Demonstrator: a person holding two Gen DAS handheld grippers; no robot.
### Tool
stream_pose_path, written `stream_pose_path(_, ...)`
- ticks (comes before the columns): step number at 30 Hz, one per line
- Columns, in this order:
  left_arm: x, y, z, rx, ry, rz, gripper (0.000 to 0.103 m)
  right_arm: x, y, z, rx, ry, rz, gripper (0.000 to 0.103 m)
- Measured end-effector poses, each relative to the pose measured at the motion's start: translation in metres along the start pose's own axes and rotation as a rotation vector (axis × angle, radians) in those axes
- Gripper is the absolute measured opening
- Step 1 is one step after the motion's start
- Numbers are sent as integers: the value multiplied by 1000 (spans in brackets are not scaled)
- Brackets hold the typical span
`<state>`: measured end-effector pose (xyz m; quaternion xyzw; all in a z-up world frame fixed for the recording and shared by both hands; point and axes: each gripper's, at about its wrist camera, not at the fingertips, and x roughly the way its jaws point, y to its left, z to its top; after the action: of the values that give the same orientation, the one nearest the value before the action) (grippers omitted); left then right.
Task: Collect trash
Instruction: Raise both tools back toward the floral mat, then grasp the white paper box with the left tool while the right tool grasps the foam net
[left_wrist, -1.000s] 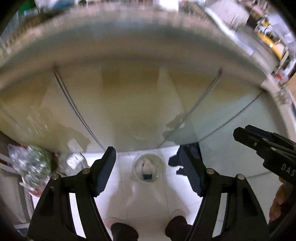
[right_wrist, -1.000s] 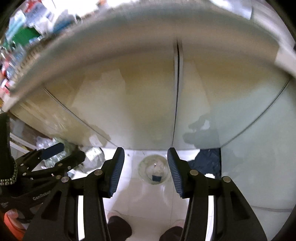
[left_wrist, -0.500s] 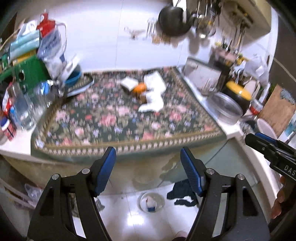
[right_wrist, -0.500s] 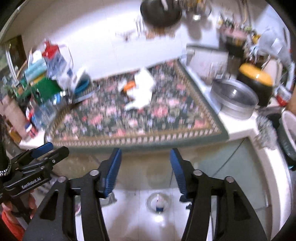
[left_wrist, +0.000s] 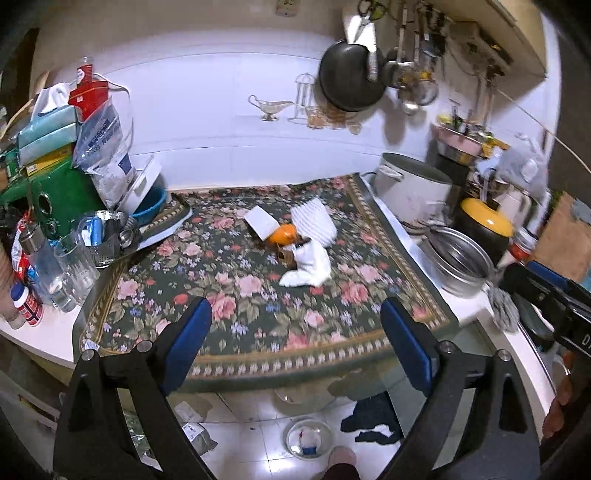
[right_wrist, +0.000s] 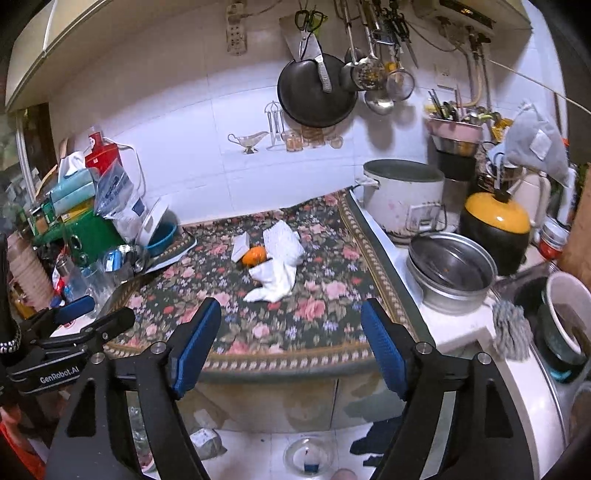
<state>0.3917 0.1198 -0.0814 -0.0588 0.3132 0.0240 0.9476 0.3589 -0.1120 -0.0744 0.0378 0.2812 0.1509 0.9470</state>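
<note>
Trash sits in a small heap near the middle of the floral mat (left_wrist: 229, 302): a crumpled white tissue (left_wrist: 310, 264), a white mesh wrapper (left_wrist: 314, 221), a small white box (left_wrist: 261, 222) and an orange piece (left_wrist: 283, 233) tucked among them, all touching or overlapping. Because the pieces are tangled, a pinch on the tissue could drag the orange piece or box off the heap, and a low reach might snag the mat itself. Both tools hover at the counter's front edge, well apart from the heap. The left gripper (left_wrist: 295, 339) has its jaws opening wide with nothing between them; the right gripper (right_wrist: 290, 338) is likewise opening, empty, touching nothing.
</note>
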Motion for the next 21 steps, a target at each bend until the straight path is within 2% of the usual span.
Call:
stream_pose_path(6,46,-15,33,-80,20,70,93,44,-32,34,-44,65,86,75)
stream_pose_path(12,88,-19,48,-176,35,140,93,88,-53,55,-129,110,137,75)
stream_pose_path(21,168,2,72,-228,114,158,93,162,-68,71,-98,201,190,75)
